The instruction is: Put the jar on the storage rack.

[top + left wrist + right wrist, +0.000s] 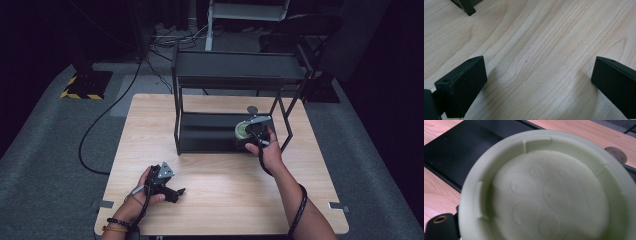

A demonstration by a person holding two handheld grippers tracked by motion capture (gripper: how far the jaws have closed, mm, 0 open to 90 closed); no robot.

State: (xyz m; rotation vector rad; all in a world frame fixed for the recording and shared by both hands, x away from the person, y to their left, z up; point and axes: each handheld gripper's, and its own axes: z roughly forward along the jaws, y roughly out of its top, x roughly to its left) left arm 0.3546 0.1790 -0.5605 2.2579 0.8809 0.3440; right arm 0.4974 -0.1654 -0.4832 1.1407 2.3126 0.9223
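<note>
Right gripper view: pale green cup (549, 192) faces its hollow underside toward camera.

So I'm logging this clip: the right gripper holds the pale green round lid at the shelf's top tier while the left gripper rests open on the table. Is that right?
Not quite. The right gripper holds the pale green round lid at the lower tier of the black shelf, not the top one, as the high view shows. The left gripper does rest open on the table.

I'm looking down from above the bench's (220, 200) near edge; both gripper cameras are sitting close, sharing its wood grain.
</note>
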